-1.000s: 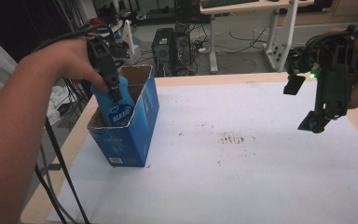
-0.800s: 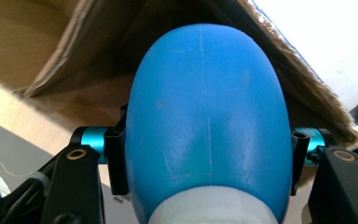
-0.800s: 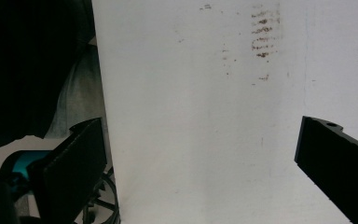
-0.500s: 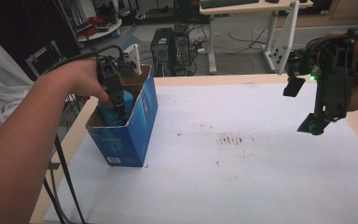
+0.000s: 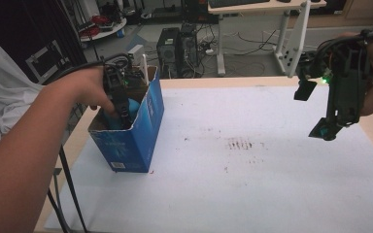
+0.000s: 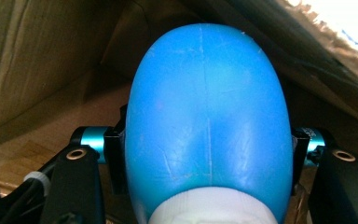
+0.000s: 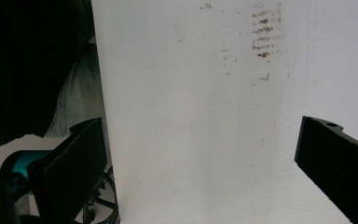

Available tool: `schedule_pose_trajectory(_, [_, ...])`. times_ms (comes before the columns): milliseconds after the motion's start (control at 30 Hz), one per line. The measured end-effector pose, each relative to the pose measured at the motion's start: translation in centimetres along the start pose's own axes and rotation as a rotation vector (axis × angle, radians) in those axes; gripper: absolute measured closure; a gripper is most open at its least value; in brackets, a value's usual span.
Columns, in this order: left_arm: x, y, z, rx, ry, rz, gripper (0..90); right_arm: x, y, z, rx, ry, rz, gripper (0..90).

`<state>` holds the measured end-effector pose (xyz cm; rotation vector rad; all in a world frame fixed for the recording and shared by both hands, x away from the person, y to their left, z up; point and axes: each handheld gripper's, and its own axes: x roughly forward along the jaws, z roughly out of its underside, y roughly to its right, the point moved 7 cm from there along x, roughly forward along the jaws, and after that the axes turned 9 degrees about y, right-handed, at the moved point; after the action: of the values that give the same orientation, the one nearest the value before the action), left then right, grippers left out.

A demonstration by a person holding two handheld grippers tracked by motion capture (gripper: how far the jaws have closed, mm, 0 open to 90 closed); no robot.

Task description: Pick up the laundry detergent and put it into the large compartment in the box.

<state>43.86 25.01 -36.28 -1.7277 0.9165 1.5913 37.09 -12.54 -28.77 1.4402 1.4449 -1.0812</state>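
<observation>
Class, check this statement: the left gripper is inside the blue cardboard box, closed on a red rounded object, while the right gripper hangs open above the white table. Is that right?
One detail is wrong: the rounded object is blue, not red, as the left gripper view shows. The rest stands: the left gripper is inside the blue cardboard box, closed on it, and the right gripper hangs open above the white table.

- Right gripper [image 7: 200, 163]: two black jaws rising from the bottom, set wide apart, nothing between them.
- Left-hand jaw hangs past the table's edge; right-hand jaw sits over the table.
- White table cover [image 7: 191, 93] takes up most of the view; its edge runs top to bottom at the left.
- Brown smudges [image 7: 263, 35] in short rows near the cover's top edge, a few specks beside them.
- Dark shape [image 7: 32, 65] beyond the edge, upper left; cannot tell what.
</observation>
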Motion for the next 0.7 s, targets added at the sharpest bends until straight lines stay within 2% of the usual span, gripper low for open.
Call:
schedule_pose_trajectory(400, [0.03,-0.02,0.16,-0.008,0.004,0.007,37.6,-0.02,-0.07,-0.08,0.0,0.0,0.002,1.6])
schedule_pose_trajectory(633, [-0.04,-0.13,0.17,-0.017,0.003,-0.005,32.6,-0.08,-0.16,0.01,-0.002,0.001,0.005,1.6])
schedule_pose_trajectory(667, [-0.2,-0.14,0.13,-0.029,0.008,-0.014,32.6,-0.14,-0.17,0.07,0.001,-0.001,0.007,1.6])
schedule_pose_trajectory(700, [-0.36,-0.15,0.1,-0.032,0.008,-0.017,28.6,-0.17,-0.18,0.15,0.003,0.0,0.009,1.6])
